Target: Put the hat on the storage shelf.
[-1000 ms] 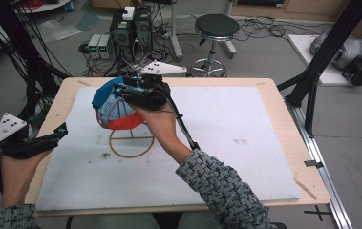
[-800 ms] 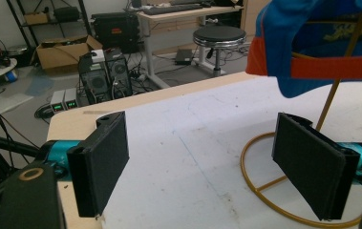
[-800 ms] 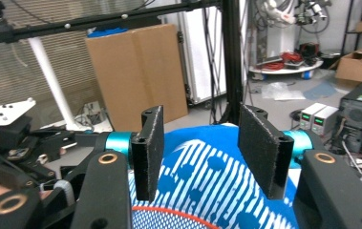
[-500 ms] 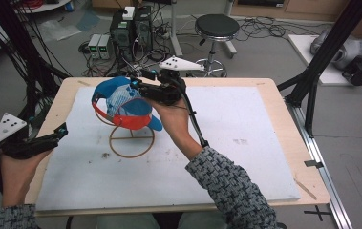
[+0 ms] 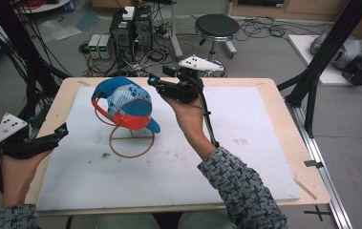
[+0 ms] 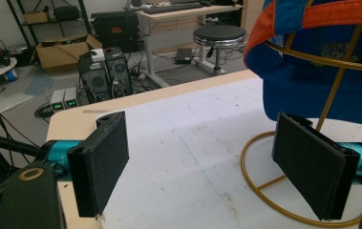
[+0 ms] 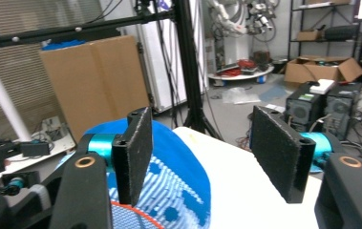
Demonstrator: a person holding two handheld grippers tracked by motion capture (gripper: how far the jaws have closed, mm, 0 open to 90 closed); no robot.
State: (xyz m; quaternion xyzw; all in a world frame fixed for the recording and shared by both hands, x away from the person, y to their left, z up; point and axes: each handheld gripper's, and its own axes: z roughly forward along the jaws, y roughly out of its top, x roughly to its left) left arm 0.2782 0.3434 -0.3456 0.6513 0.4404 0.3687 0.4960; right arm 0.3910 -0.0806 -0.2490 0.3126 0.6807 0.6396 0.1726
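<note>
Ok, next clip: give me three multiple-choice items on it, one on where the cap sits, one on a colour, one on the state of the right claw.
1. Where is the cap?
A. flat on the white mat
B. on the wire stand
C. on the stool

2. What colour is the wire stand?
A. gold
B. black
C. white

3. How does the right claw stand?
A. shut on the cap's brim
B. shut on the stand's ring
C. open, off the cap

Answers:
1 B: in the high view the cap rests tilted on the stand's upper hoop, above the mat.
2 A: in the left gripper view the base ring and upright rod are gold.
3 C: in the right gripper view the two pads stand apart with nothing between them, the cap's blue crown below; the jaws have just been opening.
</note>
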